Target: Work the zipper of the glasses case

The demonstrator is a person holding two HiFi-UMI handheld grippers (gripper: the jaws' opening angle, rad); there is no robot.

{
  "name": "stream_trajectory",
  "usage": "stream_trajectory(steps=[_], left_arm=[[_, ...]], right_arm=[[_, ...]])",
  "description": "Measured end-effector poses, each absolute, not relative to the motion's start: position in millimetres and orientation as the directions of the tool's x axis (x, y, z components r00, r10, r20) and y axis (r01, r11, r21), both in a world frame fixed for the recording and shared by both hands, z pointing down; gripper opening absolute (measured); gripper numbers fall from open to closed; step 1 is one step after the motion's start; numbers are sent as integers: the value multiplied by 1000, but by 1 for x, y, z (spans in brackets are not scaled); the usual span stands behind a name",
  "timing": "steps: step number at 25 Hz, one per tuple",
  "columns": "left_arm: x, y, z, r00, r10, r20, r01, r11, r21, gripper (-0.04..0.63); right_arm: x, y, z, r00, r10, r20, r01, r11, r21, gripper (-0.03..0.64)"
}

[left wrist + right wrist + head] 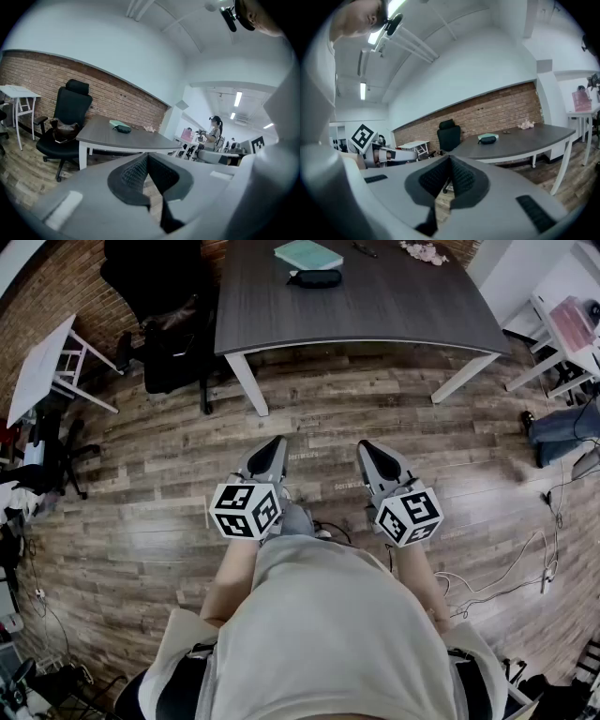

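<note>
The dark glasses case (316,278) lies on the far side of the grey table (375,320), just in front of a teal book (308,254). It shows small in the left gripper view as the glasses case (124,130) and in the right gripper view as the glasses case (488,139). My left gripper (275,444) and right gripper (368,448) are held side by side over the wooden floor, well short of the table. Both are shut with nothing between the pads.
A black office chair (155,306) with a brown bag stands left of the table. A white side table (42,367) is at the far left, a white desk (572,334) at the right. Cables (525,568) trail on the floor. A person (214,131) stands in the background.
</note>
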State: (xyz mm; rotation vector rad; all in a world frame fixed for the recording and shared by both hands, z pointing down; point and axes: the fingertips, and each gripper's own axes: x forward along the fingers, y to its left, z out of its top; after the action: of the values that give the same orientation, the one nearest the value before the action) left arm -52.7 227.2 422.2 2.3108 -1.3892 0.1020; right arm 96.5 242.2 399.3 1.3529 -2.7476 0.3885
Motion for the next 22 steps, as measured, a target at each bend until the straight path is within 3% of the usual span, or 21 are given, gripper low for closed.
stream_trajectory(steps=[19,20,22], left_arm=[[-31,275,405,514,-820,251,-842,-426,332,13],[-30,276,405,521,-816,250,-837,-431,338,24],[-27,277,406,541,-801,254,-825,-447,346,145]], right_arm=[[111,293,385,-627,-768,132,-778,609,-151,3],[111,293,384,-628,-767,129,-777,609,-159,13],[111,292,385,-636,-762,127,-770,613,-178,94]])
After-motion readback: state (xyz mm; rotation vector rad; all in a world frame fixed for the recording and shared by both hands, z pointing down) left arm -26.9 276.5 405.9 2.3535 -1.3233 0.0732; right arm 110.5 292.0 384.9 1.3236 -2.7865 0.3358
